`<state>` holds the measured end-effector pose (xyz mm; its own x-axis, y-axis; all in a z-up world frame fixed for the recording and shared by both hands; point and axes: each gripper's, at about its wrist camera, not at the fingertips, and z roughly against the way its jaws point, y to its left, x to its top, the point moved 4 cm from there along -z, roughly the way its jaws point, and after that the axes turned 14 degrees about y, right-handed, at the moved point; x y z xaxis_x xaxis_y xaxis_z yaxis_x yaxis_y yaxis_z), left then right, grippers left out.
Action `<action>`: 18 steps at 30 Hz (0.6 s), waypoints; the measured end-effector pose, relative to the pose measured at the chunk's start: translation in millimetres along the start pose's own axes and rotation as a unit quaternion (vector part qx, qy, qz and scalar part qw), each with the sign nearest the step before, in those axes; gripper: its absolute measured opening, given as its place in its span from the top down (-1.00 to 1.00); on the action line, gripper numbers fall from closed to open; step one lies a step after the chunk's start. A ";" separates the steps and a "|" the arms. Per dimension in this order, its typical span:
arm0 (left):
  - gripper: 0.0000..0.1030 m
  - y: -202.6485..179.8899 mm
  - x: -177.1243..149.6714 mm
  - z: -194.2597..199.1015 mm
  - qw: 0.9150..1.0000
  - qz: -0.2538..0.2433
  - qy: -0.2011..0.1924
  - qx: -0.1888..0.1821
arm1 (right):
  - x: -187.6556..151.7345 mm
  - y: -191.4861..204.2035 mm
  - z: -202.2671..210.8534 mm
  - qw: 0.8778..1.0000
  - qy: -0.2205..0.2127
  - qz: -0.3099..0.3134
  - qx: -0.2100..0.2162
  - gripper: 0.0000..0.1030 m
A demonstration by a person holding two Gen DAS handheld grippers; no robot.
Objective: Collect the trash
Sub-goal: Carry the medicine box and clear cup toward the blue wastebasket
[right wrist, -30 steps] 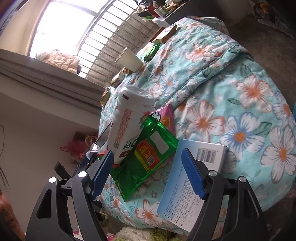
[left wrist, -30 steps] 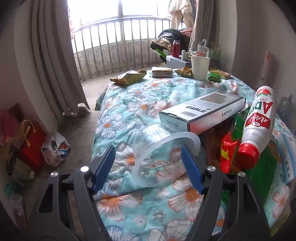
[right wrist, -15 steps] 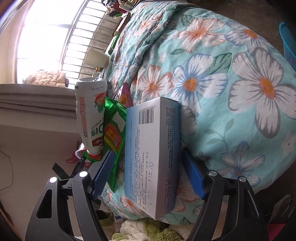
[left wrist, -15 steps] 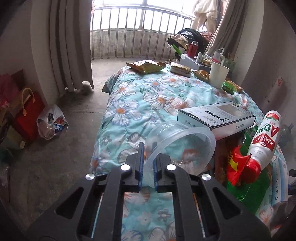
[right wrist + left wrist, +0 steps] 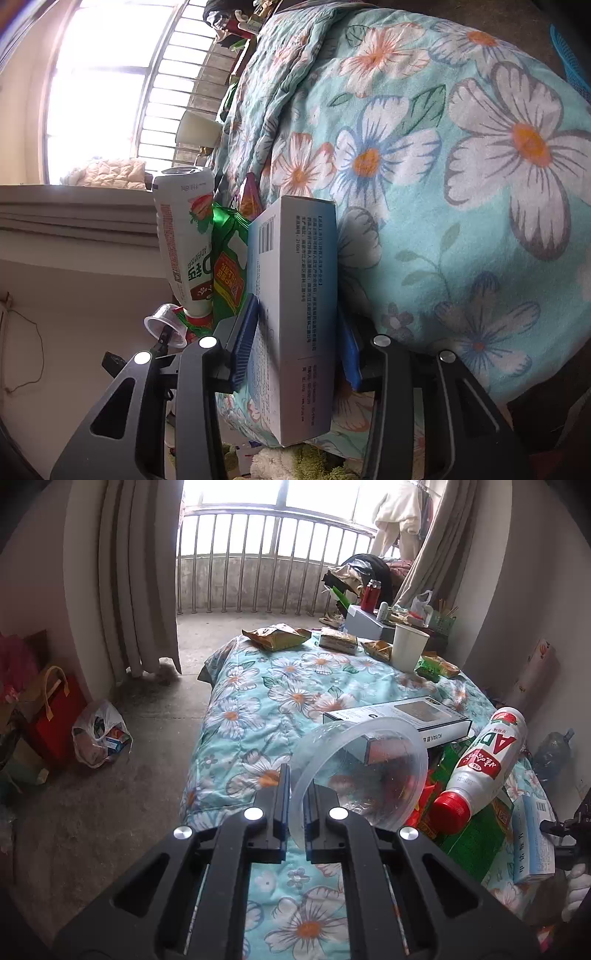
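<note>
My left gripper (image 5: 299,775) is shut on the rim of a clear plastic cup (image 5: 369,771), which hangs tilted just above the floral cloth (image 5: 258,709). In the right wrist view a light blue box (image 5: 295,295) at the cloth's edge stands between the jaws of my right gripper (image 5: 297,306). Those jaws are closing, and both blue pads lie against the box's sides. A white bottle with a red cap (image 5: 484,764) leans on a green snack packet (image 5: 476,827) beside the box (image 5: 532,842).
A long cable box (image 5: 402,716) lies behind the clear cup. A paper cup (image 5: 408,646) and several snack packets (image 5: 277,637) sit at the far end. On the floor to the left are a red bag (image 5: 55,709) and a plastic bag (image 5: 99,734).
The left jaws shut on the clear cup's rim and raised it off the cloth. The right gripper came down around the blue box and its jaws narrowed onto it.
</note>
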<state>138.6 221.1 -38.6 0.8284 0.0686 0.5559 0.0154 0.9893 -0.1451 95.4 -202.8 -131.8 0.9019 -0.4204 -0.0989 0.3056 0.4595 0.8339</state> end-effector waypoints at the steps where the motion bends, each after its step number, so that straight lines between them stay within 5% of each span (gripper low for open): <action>1: 0.91 -1.9 0.2 4.7 1.000 -0.002 -0.003 -0.003 | -1.3 -2.9 4.0 1.000 -0.002 0.000 0.006 0.27; 18: 0.91 -103.0 13.2 63.9 0.992 -0.099 -0.045 -0.063 | -13.6 -25.3 82.5 0.993 -0.082 0.006 0.081 0.33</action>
<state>112.1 128.3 36.1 0.7484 -0.1092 0.6542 0.2478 0.9610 -0.1231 50.3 -273.2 -106.7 0.8390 -0.5440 -0.0089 0.2291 0.3385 0.9126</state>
